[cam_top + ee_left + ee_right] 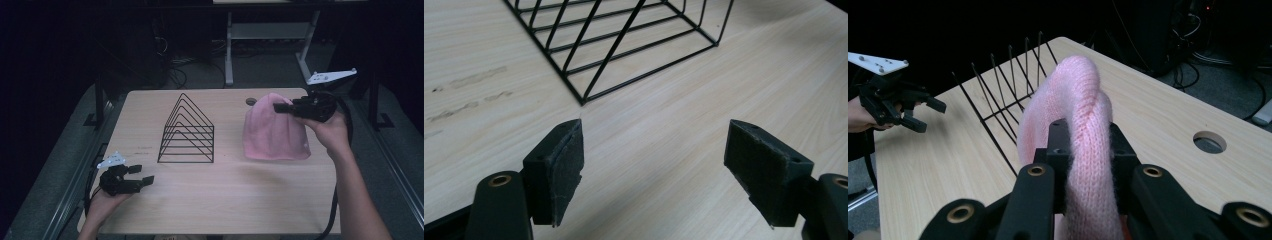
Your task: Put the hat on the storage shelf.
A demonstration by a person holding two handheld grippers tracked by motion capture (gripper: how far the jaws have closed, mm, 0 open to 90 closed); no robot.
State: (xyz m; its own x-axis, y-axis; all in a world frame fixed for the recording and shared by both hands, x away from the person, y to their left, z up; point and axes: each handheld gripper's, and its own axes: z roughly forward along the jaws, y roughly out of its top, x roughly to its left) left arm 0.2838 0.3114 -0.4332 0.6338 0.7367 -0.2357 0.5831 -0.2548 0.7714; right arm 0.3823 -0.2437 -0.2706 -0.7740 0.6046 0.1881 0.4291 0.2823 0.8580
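Your right gripper (1083, 165) is clamped on a fold at the crown of the soft pink knitted beanie (1075, 115), pinching the wool between both pads so that the hat hangs below the jaws as a limp cone. In the high view its brim lies at or just above the pale wooden table (220, 200); contact cannot be told. Gripping the crown leaves the brim free, which would suit lowering the hat over a support.

Beyond the hat, toward your other hand, stands the black wire rack of nested triangular dividers (187, 131), upright and well apart from the beanie. Its slots hold nothing.

Your left gripper (654, 165) has its jaws spread wide with nothing between them, low over the table just short of the rack's near corner, probably waiting to steady it.
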